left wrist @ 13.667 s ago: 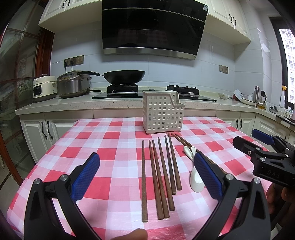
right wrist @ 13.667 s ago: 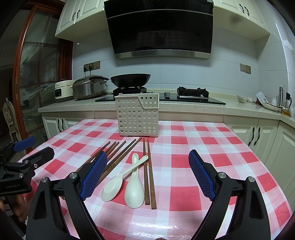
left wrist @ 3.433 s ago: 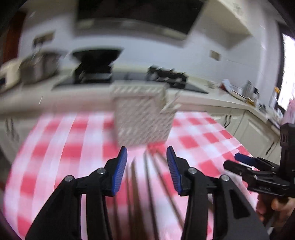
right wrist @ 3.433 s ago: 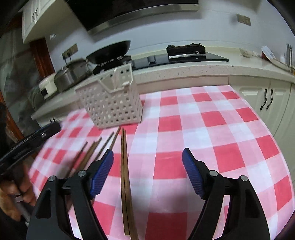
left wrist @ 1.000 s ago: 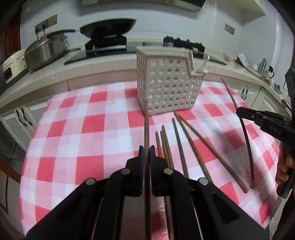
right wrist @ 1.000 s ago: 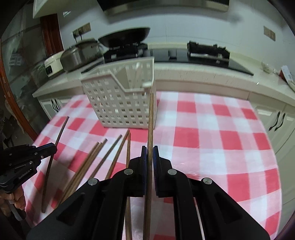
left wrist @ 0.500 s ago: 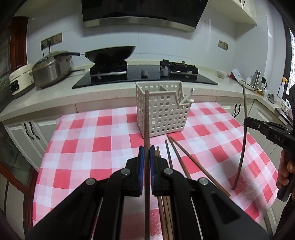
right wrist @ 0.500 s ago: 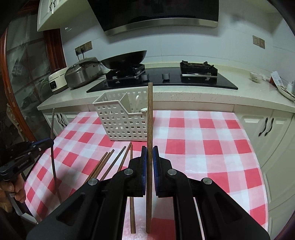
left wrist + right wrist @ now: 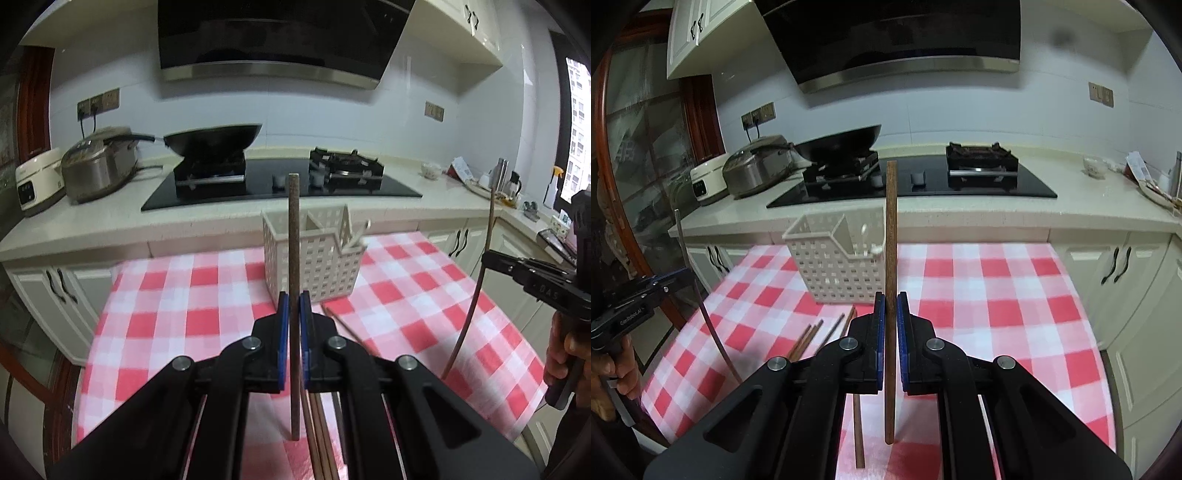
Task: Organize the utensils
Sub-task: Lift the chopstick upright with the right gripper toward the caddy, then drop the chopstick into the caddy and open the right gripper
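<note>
My left gripper (image 9: pixel 290 306) is shut on a brown chopstick (image 9: pixel 294 236), held upright above the checked table. My right gripper (image 9: pixel 890 306) is shut on another brown chopstick (image 9: pixel 891 236), also upright; it shows from the side in the left wrist view (image 9: pixel 476 280). The white slotted utensil basket (image 9: pixel 312 254) stands at the table's far side, ahead of both grippers (image 9: pixel 836 262), with white spoon handles (image 9: pixel 359 232) sticking out of one compartment. Several more chopsticks lie on the cloth (image 9: pixel 812 336) below the grippers.
The red-and-white checked table (image 9: pixel 177 295) ends near a counter with a black hob (image 9: pixel 280 184), a wok (image 9: pixel 214 138), a pressure cooker (image 9: pixel 98 166) and a rice cooker (image 9: pixel 37 184). White cabinets (image 9: pixel 1115 280) stand at the right.
Both grippers have risen and drawn back with their chopsticks; the basket and table look farther away and lower than half a second ago. Earlier, both were open and the spoons lay on the table.
</note>
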